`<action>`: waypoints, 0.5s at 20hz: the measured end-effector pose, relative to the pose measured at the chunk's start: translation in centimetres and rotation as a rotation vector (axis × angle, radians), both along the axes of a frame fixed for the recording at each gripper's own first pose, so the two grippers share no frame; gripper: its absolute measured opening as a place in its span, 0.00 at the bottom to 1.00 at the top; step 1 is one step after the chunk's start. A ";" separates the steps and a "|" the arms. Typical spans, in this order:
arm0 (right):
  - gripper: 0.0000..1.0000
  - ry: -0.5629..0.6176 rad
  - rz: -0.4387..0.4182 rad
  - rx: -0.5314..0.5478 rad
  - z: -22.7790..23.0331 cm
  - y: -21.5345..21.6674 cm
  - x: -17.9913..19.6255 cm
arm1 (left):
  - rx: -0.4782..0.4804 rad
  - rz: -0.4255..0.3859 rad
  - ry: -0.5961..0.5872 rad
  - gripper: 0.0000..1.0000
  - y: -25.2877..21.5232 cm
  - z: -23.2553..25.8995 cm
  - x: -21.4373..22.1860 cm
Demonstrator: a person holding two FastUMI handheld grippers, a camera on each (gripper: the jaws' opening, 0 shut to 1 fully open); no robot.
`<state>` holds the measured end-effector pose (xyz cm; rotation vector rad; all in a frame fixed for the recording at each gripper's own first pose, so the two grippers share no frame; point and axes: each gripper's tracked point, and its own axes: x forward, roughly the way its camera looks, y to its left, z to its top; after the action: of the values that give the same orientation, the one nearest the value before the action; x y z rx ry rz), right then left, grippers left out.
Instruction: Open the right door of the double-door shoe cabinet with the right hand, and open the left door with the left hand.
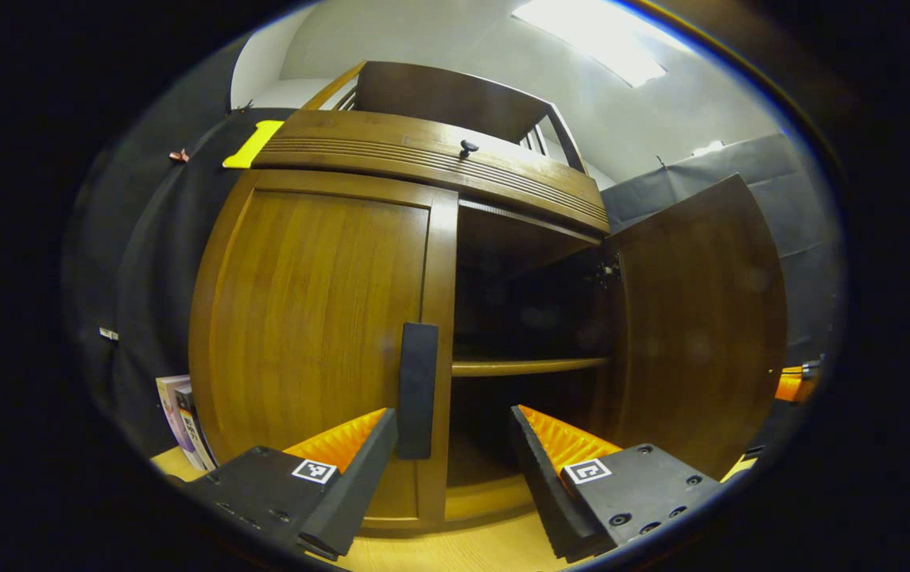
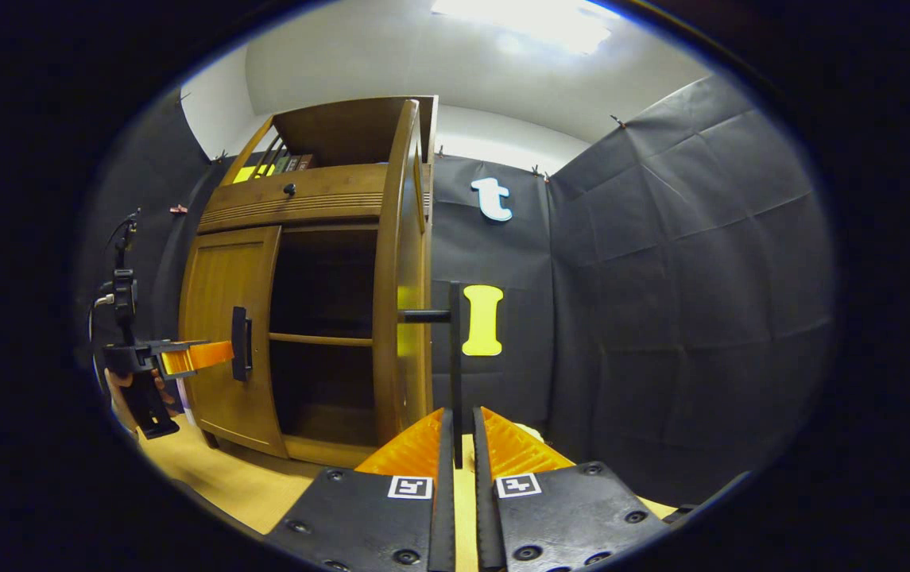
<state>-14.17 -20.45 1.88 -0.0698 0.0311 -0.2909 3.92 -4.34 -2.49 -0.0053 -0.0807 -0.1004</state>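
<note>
The right hand-held gripper points level, its fingers closed on the thin black handle of the right door, which stands swung wide, edge-on. The left hand-held gripper is spread open before the closed left door, its left finger just beside that door's black handle. Inside the shoe cabinet, a bare shelf crosses the dark compartment. Books lean left of the cabinet on the wooden floor.

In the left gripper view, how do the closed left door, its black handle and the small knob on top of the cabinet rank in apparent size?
1. Closed left door, by far the largest.
2. Black handle.
3. Small knob, smallest, though it sits farther from the camera.
</note>
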 end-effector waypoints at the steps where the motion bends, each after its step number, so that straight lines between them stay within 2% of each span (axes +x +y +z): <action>1: 0.15 0.000 -0.024 -0.027 0.2 -1.0 -0.4 | -0.001 0.011 -0.014 0.88 0.2 0.2 0.5; 4: 0.15 -0.019 -0.097 -0.087 1.5 -3.6 -1.9 | -0.023 0.025 -0.033 0.88 0.3 0.3 2.0; 5: 0.16 -0.029 -0.077 -0.061 1.6 -3.3 -2.2 | -0.030 0.036 -0.036 0.84 0.5 0.2 2.6; 7: 0.16 -0.038 -0.058 -0.003 1.5 -3.0 -2.3 | -0.031 0.059 -0.027 0.87 0.9 -0.3 3.6; 10: 0.16 -0.040 -0.071 -0.015 1.9 -3.0 -2.7 | -0.022 0.086 -0.009 0.87 1.5 -1.0 4.8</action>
<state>-16.83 -23.48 3.83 -0.0781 -0.0083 -0.3630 8.76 -2.84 -3.46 -0.0230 -0.0910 -0.0131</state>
